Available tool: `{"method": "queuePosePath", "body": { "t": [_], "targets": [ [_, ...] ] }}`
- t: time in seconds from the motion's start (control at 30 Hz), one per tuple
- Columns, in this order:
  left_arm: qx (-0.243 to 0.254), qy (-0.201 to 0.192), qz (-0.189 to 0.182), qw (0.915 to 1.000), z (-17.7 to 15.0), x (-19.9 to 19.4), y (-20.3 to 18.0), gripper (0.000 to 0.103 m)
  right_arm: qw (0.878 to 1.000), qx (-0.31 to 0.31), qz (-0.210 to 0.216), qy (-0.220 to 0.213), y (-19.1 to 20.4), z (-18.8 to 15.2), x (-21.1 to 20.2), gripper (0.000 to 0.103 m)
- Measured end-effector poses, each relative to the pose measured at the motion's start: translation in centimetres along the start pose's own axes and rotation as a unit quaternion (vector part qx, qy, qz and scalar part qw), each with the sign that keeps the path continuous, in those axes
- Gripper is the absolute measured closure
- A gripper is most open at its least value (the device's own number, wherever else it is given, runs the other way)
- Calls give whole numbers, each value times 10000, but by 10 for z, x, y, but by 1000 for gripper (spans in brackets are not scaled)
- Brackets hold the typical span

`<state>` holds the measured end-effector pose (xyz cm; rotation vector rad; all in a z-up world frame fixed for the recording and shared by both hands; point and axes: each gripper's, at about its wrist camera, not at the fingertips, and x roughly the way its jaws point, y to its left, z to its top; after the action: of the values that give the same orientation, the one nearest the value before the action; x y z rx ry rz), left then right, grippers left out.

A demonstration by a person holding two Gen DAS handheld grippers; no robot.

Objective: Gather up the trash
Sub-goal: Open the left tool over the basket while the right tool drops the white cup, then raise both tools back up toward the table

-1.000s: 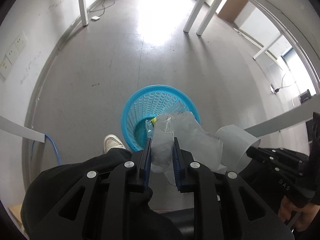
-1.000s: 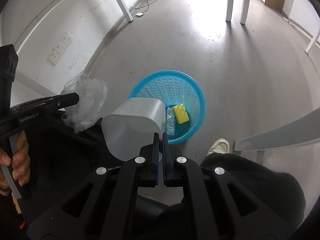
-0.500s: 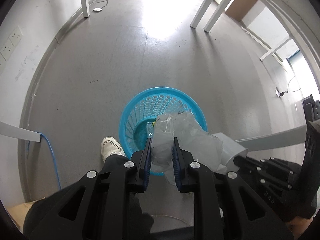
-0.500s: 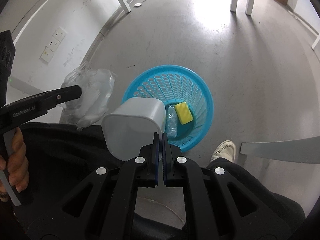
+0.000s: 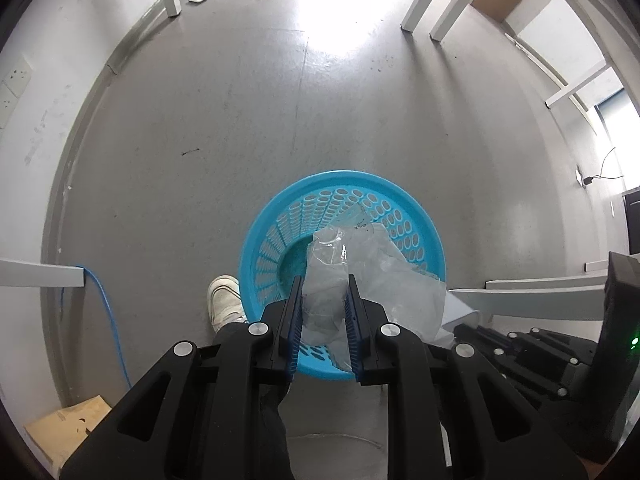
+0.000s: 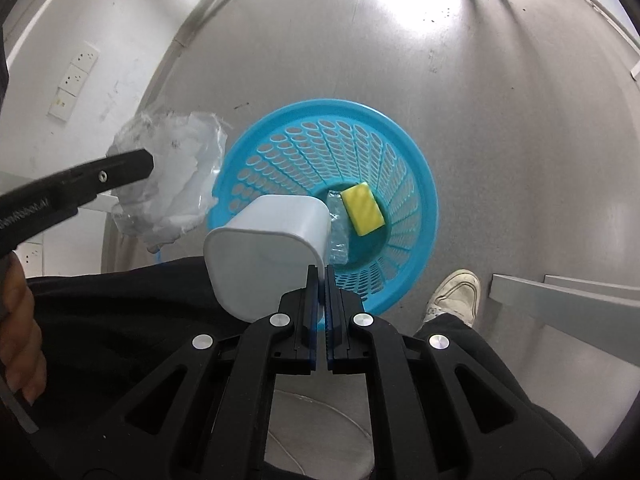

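1. Currently, left wrist view: left tool [image 5: 323, 312] is clamped on a crumpled clear plastic bag [image 5: 360, 276]. The bag bulges out between the blue pads and hangs over the near rim of the blue perforated waste basket [image 5: 424, 236] on the floor. A white sneaker [image 5: 224, 300] sits just beside the basket on its left. A cardboard piece [image 5: 68, 428] lies at lower left and a blue cable [image 5: 108, 320] runs along the wall.
2. Same view: part of the right tool's black body shows at lower right. Its jaw state can't be read from here.
3. Right wrist view: right tool [image 6: 321, 280] is pinched nearly closed on the wall of a white plastic tub [image 6: 264, 252], held tipped with its mouth toward the basket [image 6: 400, 128]. The tub looks empty, though its inside isn't fully visible.
4. Same view: a yellow sponge [image 6: 362, 208] and a crumpled clear wrapper [image 6: 338, 232] lie at the basket bottom. The left tool [image 6: 132, 168] holds the bag [image 6: 172, 184] just outside the basket's left rim.
5. Step, my read: drop-off phase. The tub contents seem to be dumped and the bag is next.
6. Next move: centre the left tool over the basket opening, then spread the jaws. The film is light and may cling to a pad or drift onto the rim, so release low.
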<state>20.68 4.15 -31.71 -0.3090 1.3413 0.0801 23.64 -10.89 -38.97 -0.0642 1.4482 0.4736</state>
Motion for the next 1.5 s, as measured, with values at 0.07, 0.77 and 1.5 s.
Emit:
{"method": "queuePosePath", "body": {
  "t": [0.07,0.77,1.5],
  "targets": [
    [-16,53,-37,10000,3,4,0,84,10000,-7,3,43,1,4,5,101],
    [-79,23,-166,9998,3,3,-4,54,9999,91,-124,-76,-3,9,9,62],
    [-173,-510,-243,9983,-61,-57,-3,44,9958,-308,-126,-855,18,-56,-83,46]
  ]
}}
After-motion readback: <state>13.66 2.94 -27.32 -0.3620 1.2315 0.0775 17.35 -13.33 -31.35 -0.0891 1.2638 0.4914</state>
